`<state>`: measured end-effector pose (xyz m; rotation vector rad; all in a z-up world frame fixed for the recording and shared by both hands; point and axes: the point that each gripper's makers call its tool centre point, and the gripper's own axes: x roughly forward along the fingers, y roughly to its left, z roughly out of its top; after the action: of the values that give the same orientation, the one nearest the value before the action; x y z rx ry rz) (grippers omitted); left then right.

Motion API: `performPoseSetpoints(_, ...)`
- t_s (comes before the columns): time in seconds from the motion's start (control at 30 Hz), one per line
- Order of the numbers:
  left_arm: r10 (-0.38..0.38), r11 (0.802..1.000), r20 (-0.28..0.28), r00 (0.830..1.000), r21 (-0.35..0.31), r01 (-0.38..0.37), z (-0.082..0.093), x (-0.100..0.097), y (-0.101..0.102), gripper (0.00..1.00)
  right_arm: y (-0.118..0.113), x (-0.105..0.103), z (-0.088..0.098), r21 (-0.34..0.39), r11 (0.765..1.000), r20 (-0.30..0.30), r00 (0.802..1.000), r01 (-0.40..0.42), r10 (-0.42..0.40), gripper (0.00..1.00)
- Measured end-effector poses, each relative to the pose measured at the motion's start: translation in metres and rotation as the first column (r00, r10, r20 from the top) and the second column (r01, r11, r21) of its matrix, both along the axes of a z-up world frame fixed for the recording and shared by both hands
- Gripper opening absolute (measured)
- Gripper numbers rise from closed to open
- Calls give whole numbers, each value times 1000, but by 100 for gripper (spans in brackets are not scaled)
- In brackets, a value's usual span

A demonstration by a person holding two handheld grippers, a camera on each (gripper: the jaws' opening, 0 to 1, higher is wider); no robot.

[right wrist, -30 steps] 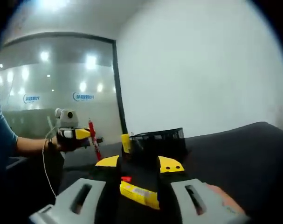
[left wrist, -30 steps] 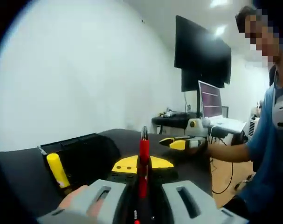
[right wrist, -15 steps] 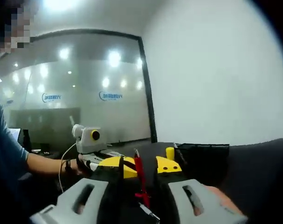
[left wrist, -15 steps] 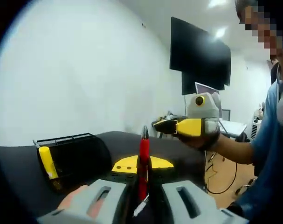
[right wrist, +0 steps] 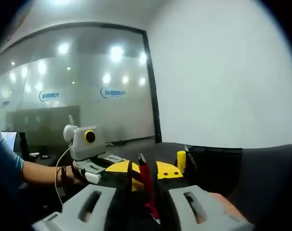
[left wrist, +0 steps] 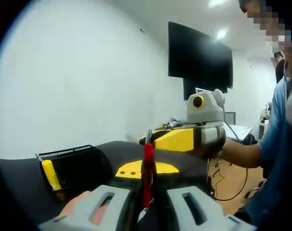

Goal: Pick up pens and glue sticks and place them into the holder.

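A red pen [left wrist: 148, 166] stands upright between my left gripper's [left wrist: 146, 169] jaws, which are shut on it. My right gripper [left wrist: 146, 140] comes in from the right, held by a person's hand, with its yellow tips at the pen's top. In the right gripper view the red pen [right wrist: 146, 185] runs slanted between my right gripper's [right wrist: 145, 171] jaws; whether they clamp it is unclear. The left gripper [right wrist: 112, 161] reaches in from the left there. A black mesh holder [left wrist: 78, 166] sits on the dark table with a yellow glue stick [left wrist: 50, 174] in it, and the holder [right wrist: 215, 166] and glue stick [right wrist: 181, 161] appear again.
The dark table [left wrist: 20, 192] stretches under both grippers. A person's forearm [left wrist: 242, 151] and blue sleeve are at the right. A black screen [left wrist: 201, 60] hangs on the far wall above a cluttered desk [left wrist: 232, 129]. A glass wall [right wrist: 78, 86] stands behind.
My right gripper rose from the table and came to the red pen held in my left gripper, its jaws now either side of it. The yellow stick seen between its jaws earlier is gone.
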<state>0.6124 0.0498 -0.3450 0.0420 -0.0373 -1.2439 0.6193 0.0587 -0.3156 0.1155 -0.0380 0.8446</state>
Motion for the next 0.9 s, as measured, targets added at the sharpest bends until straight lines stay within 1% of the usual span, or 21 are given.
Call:
performPoseSetpoints(0.07,0,1000,3,1000,0,0,0,-1,1,7,1,0,-1,-8,1000,-2,1000,-1,1,13)
performPoseSetpoints(0.13,0,1000,6,1000,2,0,0,-2,2,7,0,1,-1,-12,1000,0,1000,9,-9,7)
performPoseSetpoints(0.17,1,1000,7,1000,3,-1,0,-2,2,7,0,1,-1,-12,1000,1,1000,10,-10,6)
performPoseSetpoints(0.37,-5,1000,7,1000,-15,5,2,-1,2,7,-1,0,1,-25,999,16,1000,26,-26,5)
performPoseSetpoints(0.43,5,1000,9,1000,-15,-5,1,0,3,9,-5,2,2,-28,998,26,999,49,-48,5)
performPoseSetpoints(0.47,16,1000,15,1000,-19,-16,-1,1,5,11,-7,2,2,-29,998,30,998,58,-57,5)
performPoseSetpoints(0.53,14,999,-3,1000,-51,-14,-2,-1,10,25,-16,6,1,-28,996,28,996,86,-86,5)
performPoseSetpoints(0.6,16,998,-18,1000,-59,-17,-8,2,18,41,-23,9,-1,-33,994,23,994,107,-106,5)
performPoseSetpoints(0.67,41,999,-52,998,-26,-42,-20,10,29,47,-31,11,-4,-43,991,22,992,127,-126,5)
performPoseSetpoints(0.73,71,997,-60,996,-21,-72,-26,20,37,53,-38,12,-5,-40,989,17,990,142,-141,5)
performPoseSetpoints(0.8,95,995,-61,994,16,-94,-34,30,47,61,-44,11,-5,-27,988,11,989,151,-150,5)
performPoseSetpoints(0.9,136,991,-79,987,2,-136,-39,44,64,70,-50,11,-7,-23,987,2,987,160,-160,5)
